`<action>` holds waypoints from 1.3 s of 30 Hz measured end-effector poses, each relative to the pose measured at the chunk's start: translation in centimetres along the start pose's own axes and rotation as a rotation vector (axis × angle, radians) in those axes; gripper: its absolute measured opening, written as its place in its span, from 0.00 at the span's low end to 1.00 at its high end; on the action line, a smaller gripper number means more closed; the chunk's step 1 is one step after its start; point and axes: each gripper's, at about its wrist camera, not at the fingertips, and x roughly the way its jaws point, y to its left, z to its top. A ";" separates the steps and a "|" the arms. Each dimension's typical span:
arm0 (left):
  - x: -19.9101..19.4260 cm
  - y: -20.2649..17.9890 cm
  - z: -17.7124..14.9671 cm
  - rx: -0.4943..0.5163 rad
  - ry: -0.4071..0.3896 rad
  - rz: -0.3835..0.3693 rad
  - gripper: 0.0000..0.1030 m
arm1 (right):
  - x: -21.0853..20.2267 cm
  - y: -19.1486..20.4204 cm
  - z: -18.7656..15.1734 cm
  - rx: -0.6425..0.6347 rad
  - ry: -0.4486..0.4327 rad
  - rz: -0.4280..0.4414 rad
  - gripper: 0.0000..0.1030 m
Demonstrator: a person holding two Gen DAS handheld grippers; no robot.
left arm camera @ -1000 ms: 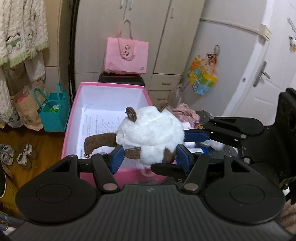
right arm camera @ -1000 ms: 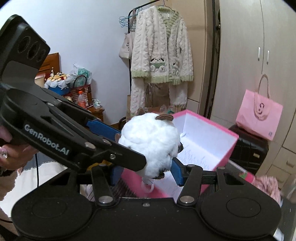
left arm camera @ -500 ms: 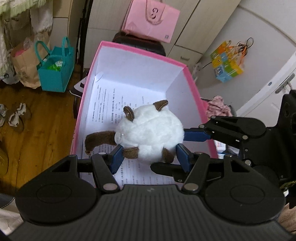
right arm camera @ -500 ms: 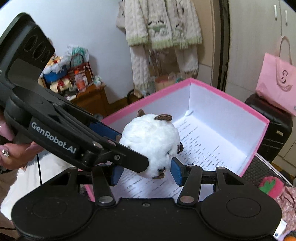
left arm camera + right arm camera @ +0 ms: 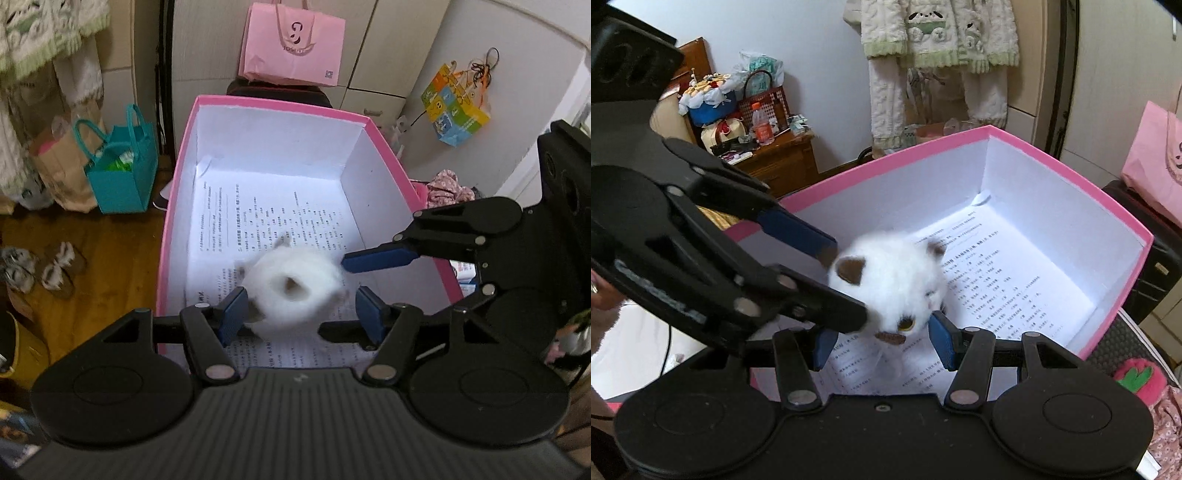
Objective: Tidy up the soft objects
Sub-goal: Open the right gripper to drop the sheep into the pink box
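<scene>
The white plush (image 5: 291, 291) sits between both grippers over the printed paper (image 5: 295, 218) that lines the floor of the pink box (image 5: 173, 206), near the box's front end; it is blurred in the left wrist view, sharper in the right, where a brown ear and a yellow eye show. The left gripper (image 5: 301, 314) has just been opening its jaws with the plush between them; its left pad is at the fur's edge, its right pad stands apart from it, so the jaws are open and not gripping. The right gripper (image 5: 882, 347) has the plush's lower part between its jaws; the right pad meets the fur, but whether the jaws pinch it I cannot tell. A pink bag (image 5: 293, 40) stands behind the box; a teal bag (image 5: 122, 166) stands on the wooden floor (image 5: 110, 258) beside it.
</scene>
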 end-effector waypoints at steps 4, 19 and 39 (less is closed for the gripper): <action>-1.3 -0.5 0.0 0.028 -0.018 0.008 0.63 | -1.3 0.1 -0.5 -0.017 -0.019 -0.011 0.59; -5.6 -4.5 -0.7 0.102 -0.066 0.041 0.67 | -9.9 0.2 -2.6 -0.010 -0.151 -0.073 0.59; -10.2 -14.3 -5.1 0.361 -0.122 -0.022 0.74 | -20.5 2.3 -11.1 0.041 -0.260 -0.183 0.62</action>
